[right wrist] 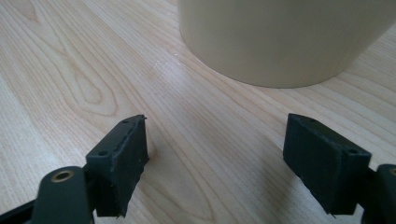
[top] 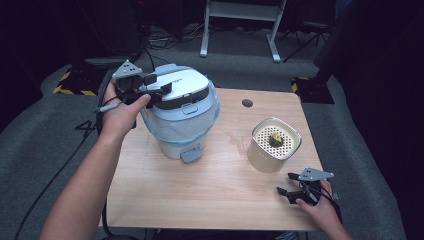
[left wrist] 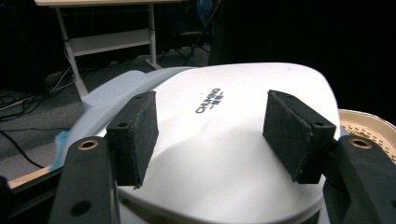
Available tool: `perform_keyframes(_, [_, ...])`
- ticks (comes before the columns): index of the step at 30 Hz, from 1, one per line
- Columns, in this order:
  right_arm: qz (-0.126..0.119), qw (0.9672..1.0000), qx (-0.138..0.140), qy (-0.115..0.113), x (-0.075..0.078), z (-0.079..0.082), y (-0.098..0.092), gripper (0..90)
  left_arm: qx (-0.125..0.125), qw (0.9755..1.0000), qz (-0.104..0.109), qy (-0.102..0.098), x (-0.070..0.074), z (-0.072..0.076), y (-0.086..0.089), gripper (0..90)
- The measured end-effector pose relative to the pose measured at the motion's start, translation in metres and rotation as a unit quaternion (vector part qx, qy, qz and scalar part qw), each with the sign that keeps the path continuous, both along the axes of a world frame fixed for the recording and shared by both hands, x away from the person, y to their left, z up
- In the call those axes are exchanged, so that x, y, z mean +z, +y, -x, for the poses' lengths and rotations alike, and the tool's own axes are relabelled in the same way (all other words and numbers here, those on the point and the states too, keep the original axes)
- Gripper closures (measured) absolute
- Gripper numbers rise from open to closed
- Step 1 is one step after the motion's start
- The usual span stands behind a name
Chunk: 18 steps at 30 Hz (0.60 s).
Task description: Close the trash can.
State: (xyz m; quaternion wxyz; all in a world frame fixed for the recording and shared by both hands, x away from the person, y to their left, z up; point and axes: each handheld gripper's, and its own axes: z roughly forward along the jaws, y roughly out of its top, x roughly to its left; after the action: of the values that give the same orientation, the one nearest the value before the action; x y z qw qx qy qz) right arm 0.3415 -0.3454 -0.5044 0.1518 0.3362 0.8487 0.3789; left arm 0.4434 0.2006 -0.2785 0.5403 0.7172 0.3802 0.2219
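Bin (top: 182, 117), one only, stood on the left half of the table (top: 200, 195); we counted one white lid (top: 180, 82) on it, one blue liner (top: 172, 131) bulging out under the lid, and one grey pedal (top: 191, 155) at its foot. To its right, apart from it, stood one cream container (top: 274, 145) with a perforated top and one small yellow object in the middle, too small for us to name.

We saw two grippers, one in each hand. Our left gripper (top: 159, 86) hung over the left edge of the lid; in the left gripper view its two pads (left wrist: 137, 135) stood wide apart, with the lid (left wrist: 224, 154) and its printed logo between them, and nothing was clamped. We could not tell whether the pads touched the lid.

Our right gripper (top: 286, 184) lay low at the right front of the table, near the container. In the right gripper view its two pads (right wrist: 122, 158) were spread wide over bare wood (right wrist: 205, 140), holding nothing, with the container's base (right wrist: 280, 42) just ahead
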Motion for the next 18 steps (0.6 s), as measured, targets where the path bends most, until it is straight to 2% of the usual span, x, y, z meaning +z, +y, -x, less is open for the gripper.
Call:
perform_keyframes(10, [0.000,1.0000,0.000,0.000,0.000,0.000,0.000,22.1,-0.018,0.9997,-0.013,0.008,-0.010,0.001,-0.024,35.8])
perform_keyframes(13, [0.000,1.0000,0.000,0.000,0.000,0.000,0.000,22.1,-0.016,0.9995,-0.026,0.001,-0.011,0.001,-0.029,37.2])
perform_keyframes(18, [0.000,1.0000,0.000,0.000,0.000,0.000,0.000,22.1,-0.015,0.9986,-0.050,-0.003,-0.010,0.003,-0.032,58.4])
